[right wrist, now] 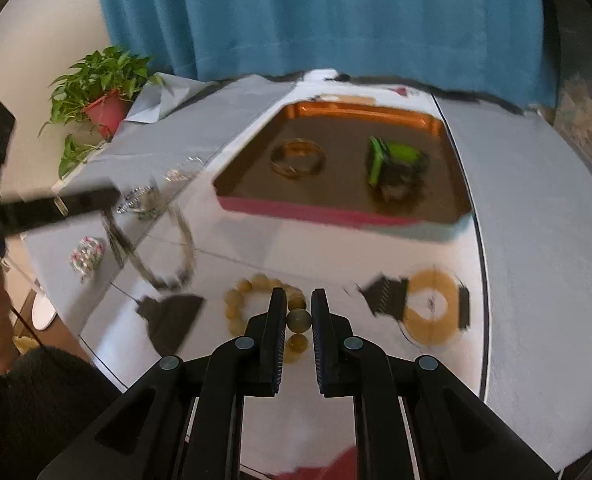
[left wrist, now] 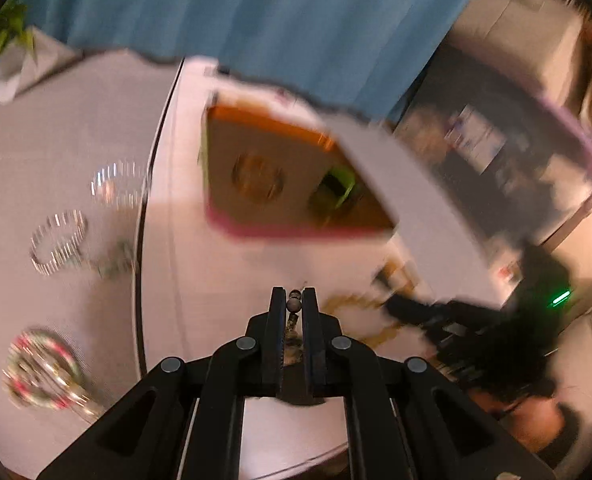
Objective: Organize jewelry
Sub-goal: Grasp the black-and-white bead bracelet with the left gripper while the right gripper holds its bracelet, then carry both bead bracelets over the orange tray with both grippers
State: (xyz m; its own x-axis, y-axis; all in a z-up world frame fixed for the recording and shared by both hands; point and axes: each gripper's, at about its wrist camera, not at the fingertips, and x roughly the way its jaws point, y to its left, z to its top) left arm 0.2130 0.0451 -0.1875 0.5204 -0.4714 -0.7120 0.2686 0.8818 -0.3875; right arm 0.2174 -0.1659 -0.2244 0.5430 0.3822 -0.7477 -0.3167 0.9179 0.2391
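Already both tools grip jewelry: the left tool (left wrist: 294, 300) pinches a necklace (left wrist: 294, 305), the right tool (right wrist: 299, 307) a bead bracelet (right wrist: 299, 320). The tray (right wrist: 319, 216) lies at twelve o'clock, across the counter (right wrist: 256, 248).

A home room: blue curtain (right wrist: 315, 16), potted plant (right wrist: 100, 92), cloth-covered table (right wrist: 535, 240) with jewelry tray (right wrist: 335, 212)

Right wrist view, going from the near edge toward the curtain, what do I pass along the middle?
Right gripper shut on an amber bead → bare white tabletop → tray's pink front rim → gold bangle inside the tray → blue curtain.
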